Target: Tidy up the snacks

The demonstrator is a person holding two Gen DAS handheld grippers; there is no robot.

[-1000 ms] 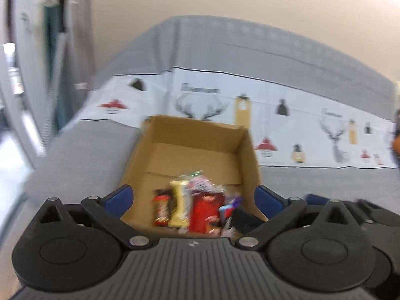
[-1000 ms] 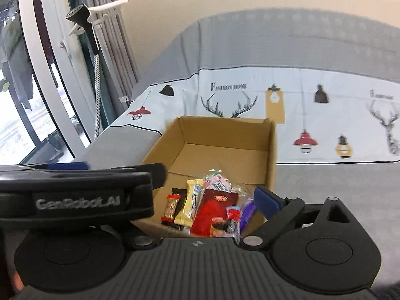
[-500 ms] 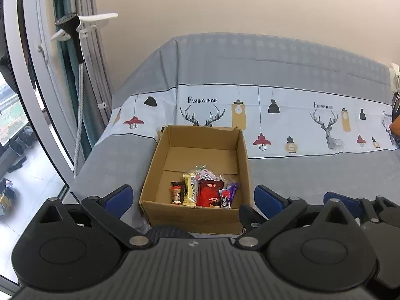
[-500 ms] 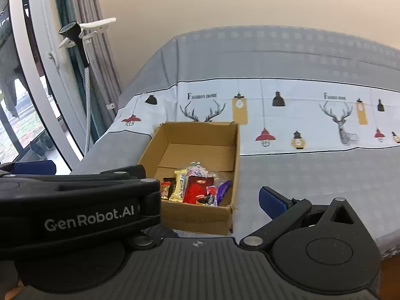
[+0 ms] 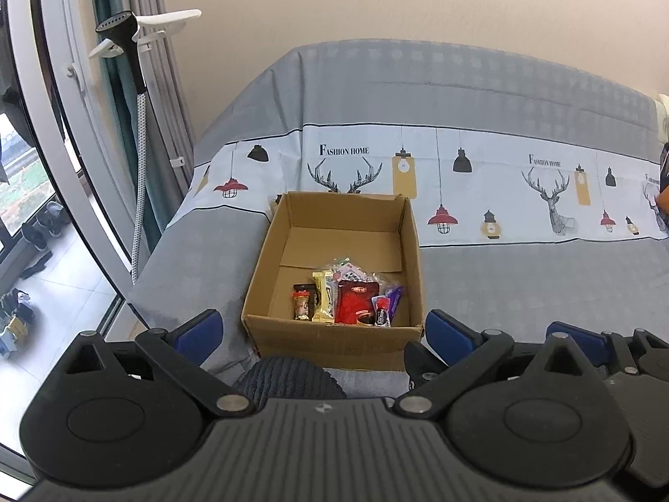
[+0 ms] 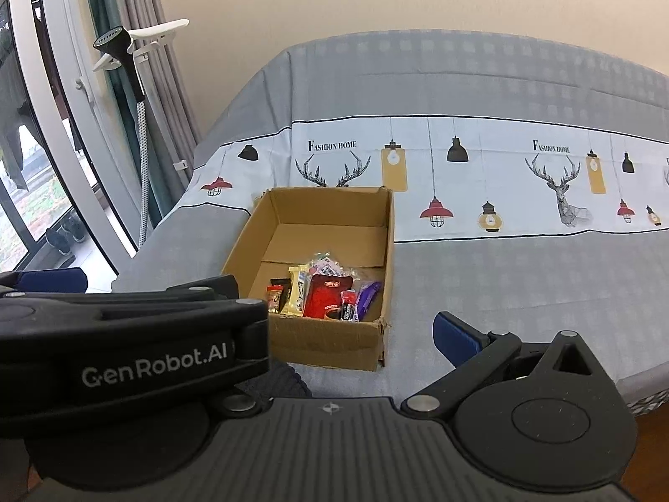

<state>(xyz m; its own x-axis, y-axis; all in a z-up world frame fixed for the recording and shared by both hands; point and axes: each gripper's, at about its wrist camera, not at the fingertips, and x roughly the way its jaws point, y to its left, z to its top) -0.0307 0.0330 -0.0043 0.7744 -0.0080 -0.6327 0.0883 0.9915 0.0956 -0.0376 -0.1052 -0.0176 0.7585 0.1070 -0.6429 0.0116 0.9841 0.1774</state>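
Observation:
An open cardboard box (image 5: 334, 339) (image 6: 330, 343) stands on the bed. Its near end holds a heap of snacks: a red pouch (image 5: 355, 305) (image 6: 326, 297), a yellow bar (image 5: 324, 301), a purple wrapper (image 5: 393, 299) and a clear packet (image 5: 347, 270). The far half of the box is bare. My left gripper (image 5: 322, 330) hangs open in front of the box, apart from it, with nothing between its blue pads (image 5: 196, 330). My right gripper (image 6: 330, 334) is open too. Only its right finger (image 6: 455, 334) shows, because the left gripper's body (image 6: 125, 334) hides the other.
The bed's cover (image 5: 522, 276) is grey with a white band of printed deer and lamps. A garment steamer (image 5: 125, 33), curtains and a glass door stand at the left. Dark ribbed fabric (image 5: 288, 380) lies just below the box's near wall.
Both grippers have drawn back and up from the box, which now looks smaller and farther. The snacks have not moved. Both grippers stay open.

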